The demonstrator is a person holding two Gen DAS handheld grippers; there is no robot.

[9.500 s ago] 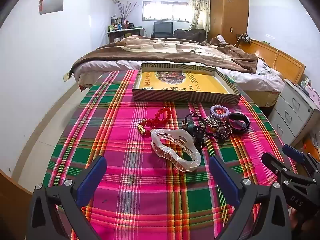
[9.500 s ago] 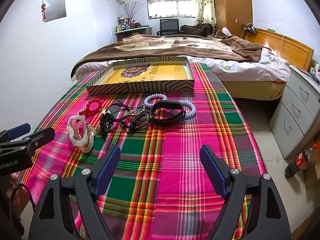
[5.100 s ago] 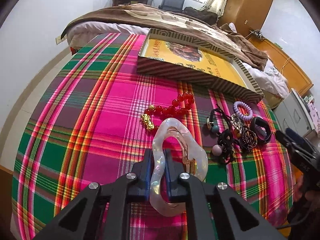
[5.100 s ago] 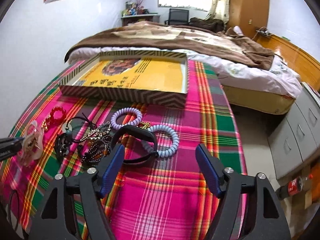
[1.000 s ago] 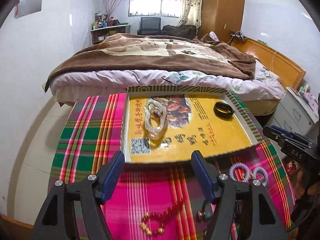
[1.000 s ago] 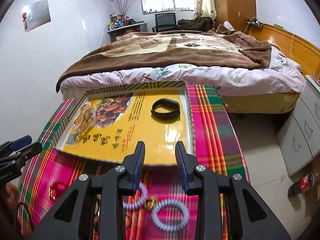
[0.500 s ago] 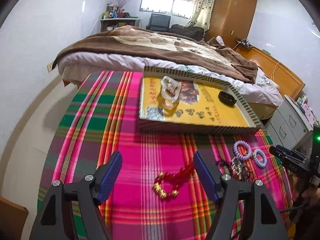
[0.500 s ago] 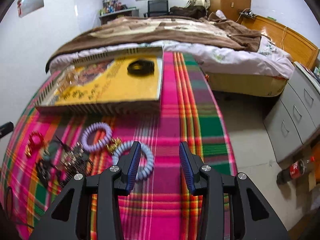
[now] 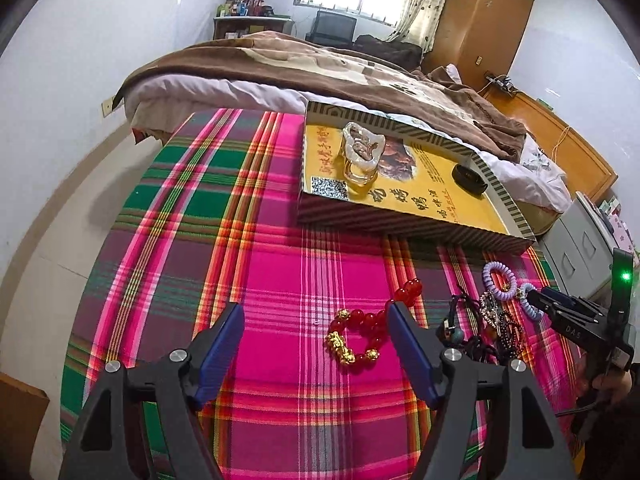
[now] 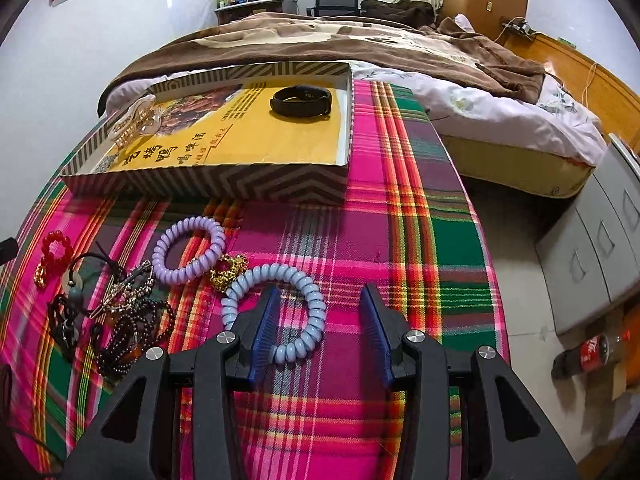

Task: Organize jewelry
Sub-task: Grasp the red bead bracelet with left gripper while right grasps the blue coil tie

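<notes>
A yellow-lined box (image 9: 412,229) (image 10: 248,184) holds a clear hair claw (image 9: 361,154) (image 10: 134,120) and a black band (image 9: 467,176) (image 10: 301,100). My left gripper (image 9: 316,344) is open, low over the plaid cloth, with a red and gold bead bracelet (image 9: 362,338) (image 10: 50,256) between its fingers. My right gripper (image 10: 318,326) is open around the right side of a pale blue coil hair tie (image 10: 292,344). A lilac coil tie (image 10: 188,250) (image 9: 498,278), a gold charm (image 10: 228,270) and a tangle of dark bead strings (image 10: 116,320) (image 9: 484,332) lie to its left.
The table's right edge (image 10: 472,240) drops to the floor, where a cola bottle (image 10: 588,354) lies by grey drawers (image 10: 592,248). A bed (image 9: 320,68) stands behind the box. The right gripper shows at the right in the left wrist view (image 9: 576,320).
Both grippers have come back from the box and lowered toward the table. The left one now straddles the red bracelet; the right one has opened wider around the blue coil tie.
</notes>
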